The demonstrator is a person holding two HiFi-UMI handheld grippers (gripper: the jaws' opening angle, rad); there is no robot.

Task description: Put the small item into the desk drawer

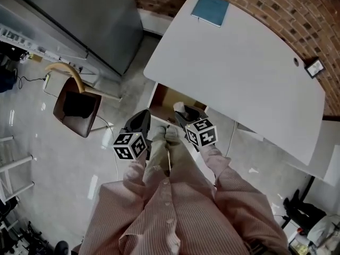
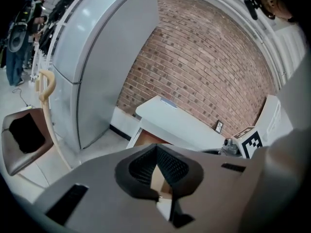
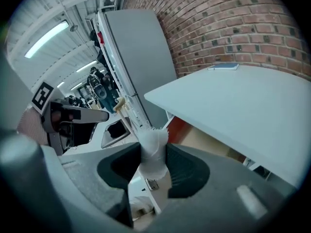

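The desk drawer point(image 1: 162, 96) stands pulled open under the near left corner of the white desk point(image 1: 239, 62), showing a wooden inside. My right gripper point(image 1: 184, 112) hovers at the drawer's front edge, shut on a small white crumpled item point(image 1: 179, 107). In the right gripper view the item point(image 3: 153, 142) sticks up between the dark pads of the right gripper point(image 3: 154, 154), with the drawer point(image 3: 206, 141) just beyond. My left gripper point(image 1: 142, 120) hangs beside it, left of the drawer front. In its own view the left gripper point(image 2: 156, 152) has its tips together and holds nothing; the drawer point(image 2: 146, 139) lies ahead.
A brown chair point(image 1: 77, 108) stands on the floor to the left. A tall grey cabinet point(image 1: 79, 15) rises behind it. A blue notebook point(image 1: 211, 8) lies at the desk's far edge by the brick wall, and a small frame point(image 1: 314, 67) sits at the right end.
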